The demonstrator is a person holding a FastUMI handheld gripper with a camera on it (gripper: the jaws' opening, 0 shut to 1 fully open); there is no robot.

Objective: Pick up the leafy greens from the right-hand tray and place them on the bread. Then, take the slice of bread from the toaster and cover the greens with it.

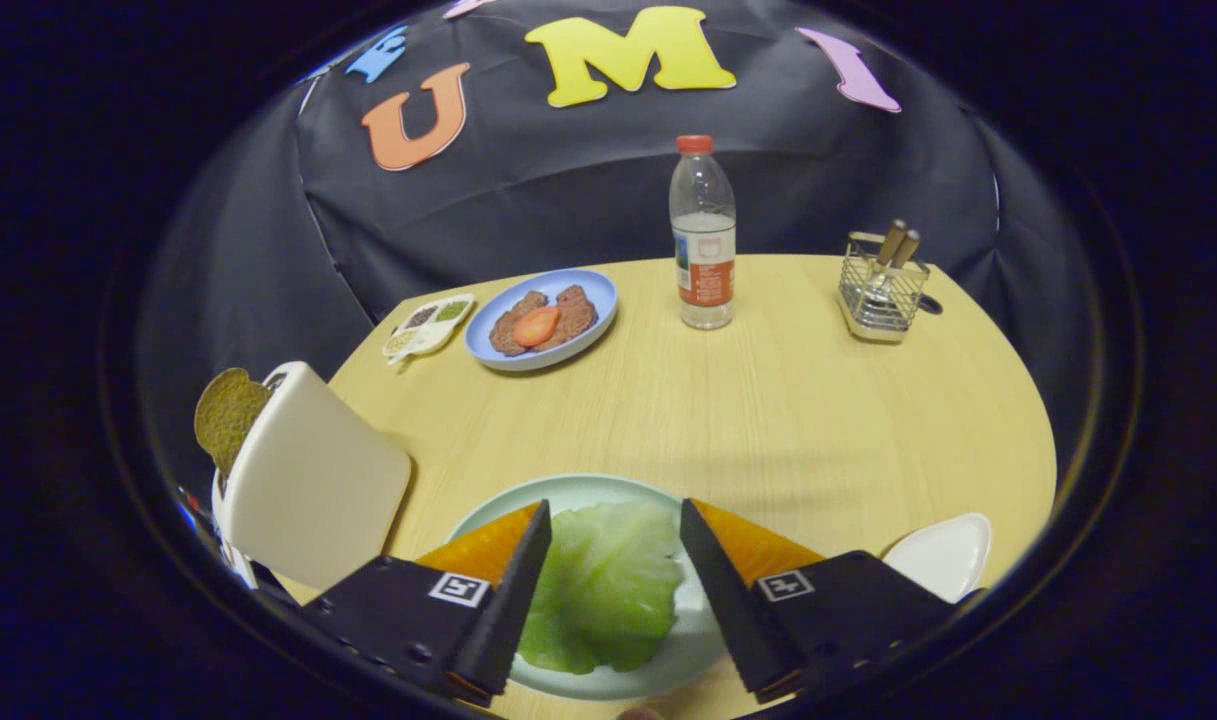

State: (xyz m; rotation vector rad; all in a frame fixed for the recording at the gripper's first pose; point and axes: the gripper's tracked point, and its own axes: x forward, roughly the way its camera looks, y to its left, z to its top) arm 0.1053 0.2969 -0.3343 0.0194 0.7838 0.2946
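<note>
The gripper (pixel 616 520) hangs over the near edge of the tabletop (pixel 818 400) with its two fingers spread wide apart, and nothing is clamped between them. Down in the gap lies the leafy greens (pixel 603 585), a pale green leaf spread flat on a light round plate (pixel 568 492) that sits close to the near edge; the fingers flank the leaf on either side, and I cannot tell from here whether they touch it or whether bread lies underneath. Just beside that plate, toward the near left corner, stands a cream toaster (pixel 313 480), tilted in the view, with a slice of bread (pixel 226 415) poking out of its top, brown and rough-looking. At the near right corner rests a small white tray (pixel 943 555), partly behind the right finger. Further back, toward the far left edge of the tabletop, a blue plate (pixel 498 325) carries dark brown pieces with a reddish slice on top, and just beside it at the very edge sits a little white divided dish (pixel 426 328) with dark and green fillings. Near the middle of the far edge a clear water bottle (pixel 703 240) with a red cap stands upright, and well apart from it at the far right a wire basket (pixel 880 290) holds a few wooden-handled utensils.
</note>
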